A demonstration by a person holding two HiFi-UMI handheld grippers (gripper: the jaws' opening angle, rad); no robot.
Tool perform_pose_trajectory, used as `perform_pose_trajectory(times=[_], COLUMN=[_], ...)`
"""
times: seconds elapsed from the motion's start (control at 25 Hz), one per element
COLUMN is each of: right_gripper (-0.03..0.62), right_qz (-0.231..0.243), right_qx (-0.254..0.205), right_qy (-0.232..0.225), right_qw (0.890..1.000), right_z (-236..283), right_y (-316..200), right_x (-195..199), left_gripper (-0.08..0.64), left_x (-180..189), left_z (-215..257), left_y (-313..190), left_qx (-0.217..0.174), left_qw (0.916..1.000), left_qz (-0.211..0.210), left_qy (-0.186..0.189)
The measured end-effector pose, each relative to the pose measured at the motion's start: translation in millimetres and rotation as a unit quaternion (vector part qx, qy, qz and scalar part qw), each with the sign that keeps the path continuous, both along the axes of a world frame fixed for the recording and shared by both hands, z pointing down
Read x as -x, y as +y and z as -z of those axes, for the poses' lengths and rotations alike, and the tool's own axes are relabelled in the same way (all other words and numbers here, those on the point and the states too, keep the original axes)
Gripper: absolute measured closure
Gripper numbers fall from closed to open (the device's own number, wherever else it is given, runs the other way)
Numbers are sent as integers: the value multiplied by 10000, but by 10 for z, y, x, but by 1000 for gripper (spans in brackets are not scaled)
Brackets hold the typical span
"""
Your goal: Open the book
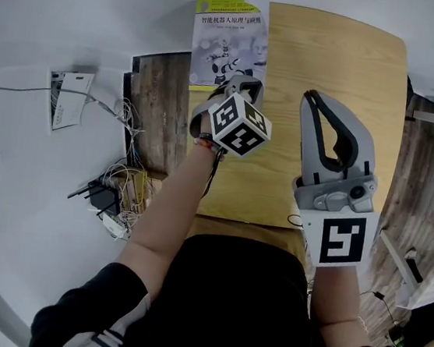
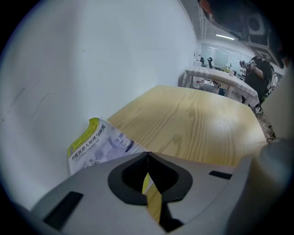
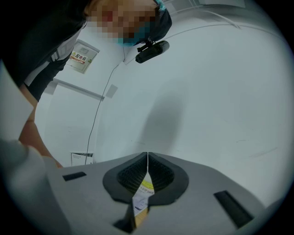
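Observation:
A book (image 1: 229, 41) with a white and yellow-green cover lies shut at the far left corner of the wooden table (image 1: 331, 73). My left gripper (image 1: 241, 84) points steeply down at the book's near right corner. In the left gripper view the book (image 2: 98, 142) runs in under the left gripper (image 2: 147, 153), whose tips meet on the cover's edge. My right gripper (image 1: 314, 96) hangs level above the table's middle, to the right of the book, shut and empty. The right gripper view shows its tips (image 3: 147, 154) touching, with a strip of the book (image 3: 143, 195) visible below them.
Tangled cables and a power strip (image 1: 117, 188) lie on the floor left of the table, beyond them a sheet of paper (image 1: 67, 99). Far off in the left gripper view stand white desks (image 2: 220, 80) and a person (image 2: 259, 69).

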State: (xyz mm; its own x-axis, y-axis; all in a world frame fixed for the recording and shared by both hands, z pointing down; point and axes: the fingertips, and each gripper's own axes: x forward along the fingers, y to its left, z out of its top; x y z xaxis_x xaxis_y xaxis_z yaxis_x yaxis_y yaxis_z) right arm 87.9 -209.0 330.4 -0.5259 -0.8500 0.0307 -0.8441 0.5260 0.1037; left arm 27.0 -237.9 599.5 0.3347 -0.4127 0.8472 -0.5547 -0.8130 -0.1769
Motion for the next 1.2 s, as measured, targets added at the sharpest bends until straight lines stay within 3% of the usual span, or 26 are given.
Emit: perform_pose_trajectory(times=[0.76,1.2], right_gripper=[561,561], right_qz=[141,-162], right_qx=[-87,-197], right_qy=[-250,-86], right_qw=[9996,9996], right_z=[94,277], right_y=[62,20], right_x=[-19,93], left_gripper=[549,549], left_x=[45,197], left_z=[272,717], left_y=[-84,-111], left_qx=[-324,-666], left_qw=[9994,9975], left_qz=[126,10], left_qy=[-95,222])
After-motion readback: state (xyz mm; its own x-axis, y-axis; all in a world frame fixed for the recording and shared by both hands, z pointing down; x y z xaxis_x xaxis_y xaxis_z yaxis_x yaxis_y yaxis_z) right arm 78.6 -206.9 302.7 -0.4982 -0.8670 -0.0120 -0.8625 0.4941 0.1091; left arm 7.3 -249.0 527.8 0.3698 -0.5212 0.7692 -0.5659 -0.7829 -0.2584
